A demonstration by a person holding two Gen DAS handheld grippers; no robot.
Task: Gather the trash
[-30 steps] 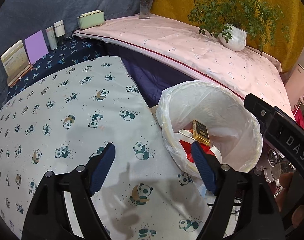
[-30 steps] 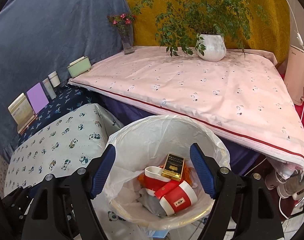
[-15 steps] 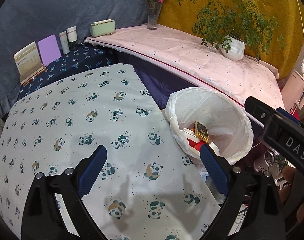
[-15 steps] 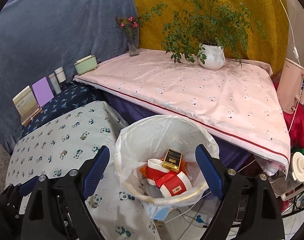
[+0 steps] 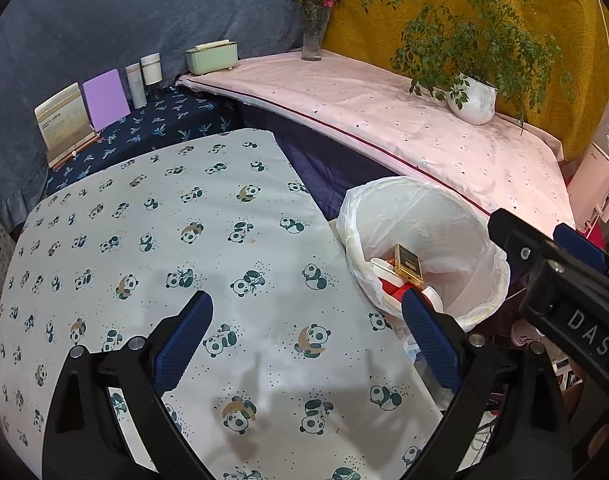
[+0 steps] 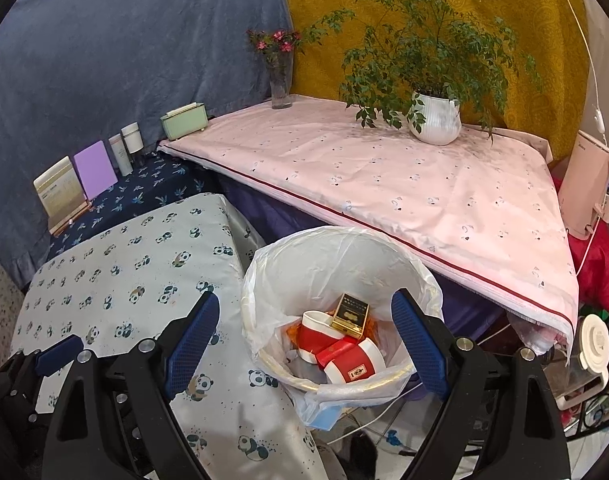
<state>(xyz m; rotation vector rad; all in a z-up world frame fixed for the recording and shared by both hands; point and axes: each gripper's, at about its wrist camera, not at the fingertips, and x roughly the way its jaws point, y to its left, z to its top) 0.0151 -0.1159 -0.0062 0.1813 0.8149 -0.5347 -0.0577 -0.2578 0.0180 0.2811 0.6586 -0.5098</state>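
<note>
A trash bin lined with a white bag [image 6: 328,256] stands between the panda-cloth table [image 5: 164,248] and the pink-cloth table [image 6: 384,176]. In it lie a gold box [image 6: 350,316], red and white paper cups [image 6: 354,364] and other scraps. The bin also shows in the left wrist view [image 5: 432,216] with the gold box [image 5: 408,266]. My left gripper [image 5: 306,320] is open and empty above the panda cloth. My right gripper [image 6: 304,324] is open and empty above the bin.
A potted plant [image 6: 434,118], a flower vase [image 6: 280,80] and a green box [image 6: 184,120] stand on the pink table. Books [image 5: 80,116] and bottles [image 5: 144,76] stand on the dark blue cloth. A pink appliance [image 6: 590,188] and clutter are at the right.
Both grippers have drawn back and up from the bin, so more of both tables shows. Both stay open and empty. The trash in the bin has not moved.
</note>
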